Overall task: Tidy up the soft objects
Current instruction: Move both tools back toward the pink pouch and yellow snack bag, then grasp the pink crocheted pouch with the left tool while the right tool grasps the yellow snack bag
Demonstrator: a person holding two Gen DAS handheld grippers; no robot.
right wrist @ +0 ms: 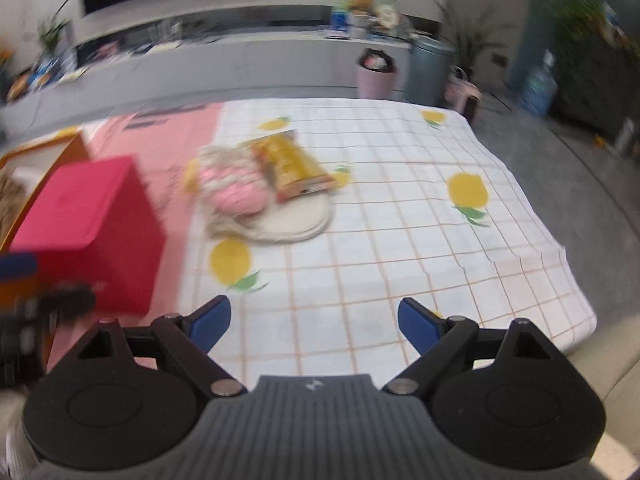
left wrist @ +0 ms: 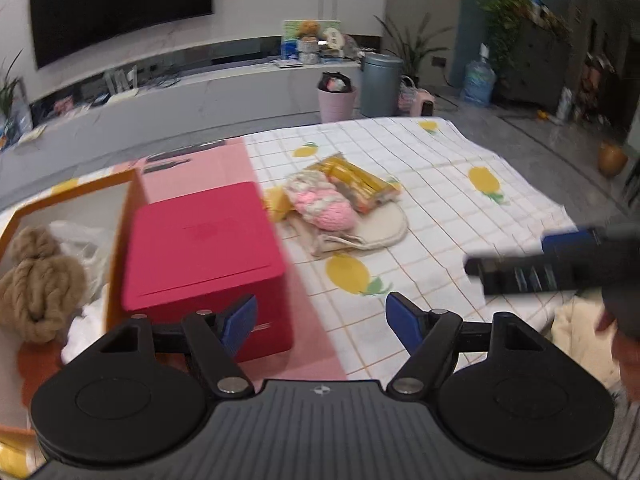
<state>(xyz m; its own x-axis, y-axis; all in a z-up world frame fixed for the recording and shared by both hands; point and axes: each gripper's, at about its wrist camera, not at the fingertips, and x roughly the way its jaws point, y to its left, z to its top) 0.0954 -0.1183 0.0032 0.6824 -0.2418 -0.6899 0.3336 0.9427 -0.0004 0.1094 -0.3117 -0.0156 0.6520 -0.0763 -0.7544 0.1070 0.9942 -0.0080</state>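
left tongs (left wrist: pixel 321 314) wide open, empty | right tongs (right wrist: pixel 315 317) wide open, empty, both angled down toward worktop cloth (right wrist: pixel 400 240) | pink knit piece (left wrist: pixel 320 204) with yellow packet (left wrist: pixel 356 180) heaped mid-cloth, likely next pick | tan yarn (left wrist: pixel 36 276) already in orange box (left wrist: pixel 120 216), apparently the sorting bin | red box (left wrist: pixel 204 252) beside it.

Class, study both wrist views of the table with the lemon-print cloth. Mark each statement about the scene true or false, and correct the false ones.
1. Both claws are open and empty. True: left claw, right claw.
2. The pink knitted item lies inside the orange box. False: it lies on the cloth, in a pile.
3. The red box stands beside the orange box. True.
4. The yellow packet is gripped by the right claw. False: it rests on the pile.
5. Tan yarn lies on the cloth. False: it is in the orange box.
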